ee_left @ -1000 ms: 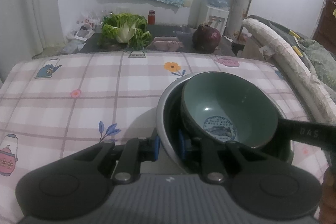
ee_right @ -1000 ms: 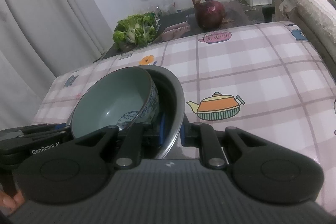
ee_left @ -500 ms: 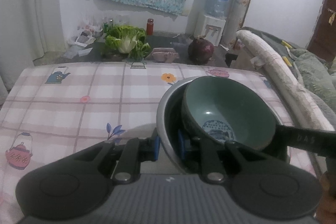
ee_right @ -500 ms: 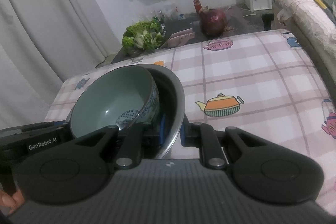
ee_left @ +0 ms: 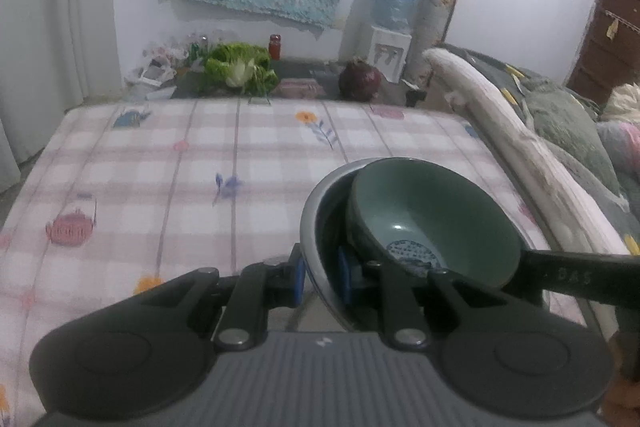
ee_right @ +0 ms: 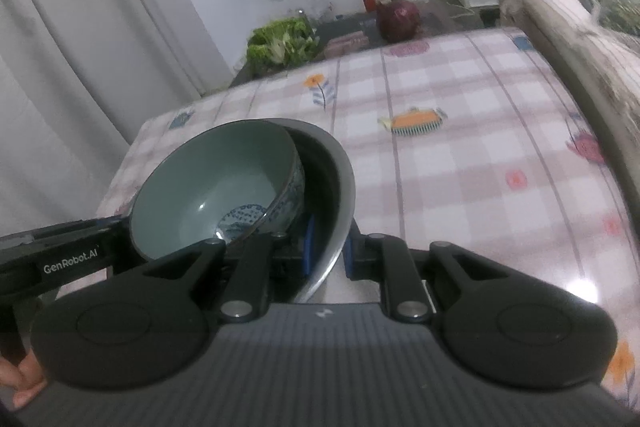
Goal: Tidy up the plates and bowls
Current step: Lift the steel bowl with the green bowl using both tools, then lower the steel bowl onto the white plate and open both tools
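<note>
Left gripper (ee_left: 320, 277): jaws closed on the steel bowl's (ee_left: 310, 227) left rim.
Right gripper (ee_right: 327, 254): jaws closed on the opposite rim; 2 grips share the load.
Green bowl (ee_left: 434, 217): nested, tilted inside the steel bowl.
Position: above the checked tablecloth's (ee_left: 168, 179) near edge; contact unclear.

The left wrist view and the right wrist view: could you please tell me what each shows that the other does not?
Only the left wrist view shows the brown door and the blue flower print. Only the right wrist view shows the orange teapot print and a fingertip. Both show the green bowl inside the metal bowl, whose rim the left gripper and right gripper each clamp, plus the lettuce.
</note>
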A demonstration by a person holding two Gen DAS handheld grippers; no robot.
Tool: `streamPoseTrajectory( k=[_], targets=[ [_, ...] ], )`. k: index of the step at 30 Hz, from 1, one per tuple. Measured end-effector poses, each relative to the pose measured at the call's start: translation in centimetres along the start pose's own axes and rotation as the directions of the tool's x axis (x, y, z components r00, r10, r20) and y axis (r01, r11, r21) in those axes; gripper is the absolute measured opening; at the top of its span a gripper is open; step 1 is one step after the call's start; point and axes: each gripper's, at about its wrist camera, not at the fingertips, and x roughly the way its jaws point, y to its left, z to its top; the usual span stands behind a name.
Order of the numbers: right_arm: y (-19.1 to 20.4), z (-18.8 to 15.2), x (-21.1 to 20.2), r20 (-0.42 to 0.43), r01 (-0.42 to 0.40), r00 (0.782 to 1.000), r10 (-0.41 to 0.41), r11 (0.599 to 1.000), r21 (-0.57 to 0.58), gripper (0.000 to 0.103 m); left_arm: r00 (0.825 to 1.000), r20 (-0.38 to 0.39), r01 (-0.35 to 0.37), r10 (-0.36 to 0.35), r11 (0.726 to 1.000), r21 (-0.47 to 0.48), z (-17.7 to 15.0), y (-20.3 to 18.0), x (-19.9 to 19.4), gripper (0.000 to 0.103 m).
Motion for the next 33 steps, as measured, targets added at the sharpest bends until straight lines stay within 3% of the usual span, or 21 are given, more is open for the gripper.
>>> streamPoseTrajectory(
  k=[13, 28, 29, 30, 33],
  targets=[
    [-0.5, -6.7, -0.5, -0.081, 0.037, 0.996, -0.035, 0.999, 0.019, 0.015, 0.995, -0.098, -0.001, 0.001, 1.000, 0.004, -5.5, 0.0, -0.1, 0.018],
    [0.1, -7.2, -0.2, -0.071, 0.066, 0.995, -0.068, 0.997, -0.030, 0.016, 0.997, -0.081, 0.013, -0.016, 0.999, -0.030, -6.5, 0.8, -0.5, 0.020],
    [0.1, -7.3, -0.4, -0.070, 0.065, 0.995, -0.066, 0.998, -0.025, 0.016, 0.997, -0.073, 0.006, -0.008, 1.000, -0.027, -6.5, 0.8, -0.7, 0.025],
    [0.0, -7.3, -0.5, -0.068, 0.063, 0.996, -0.064, 0.998, -0.019, 0.017, 0.998, -0.055, -0.020, 0.019, 1.000, -0.014, -6.5, 0.8, -1.2, 0.036],
    [-0.1, -7.5, -1.0, -0.059, 0.056, 0.997, -0.056, 0.998, -0.007, 0.021, 0.999, 0.004, -0.051, 0.051, 0.999, 0.012, -6.6, 0.9, -2.6, 0.050]
  ],
)
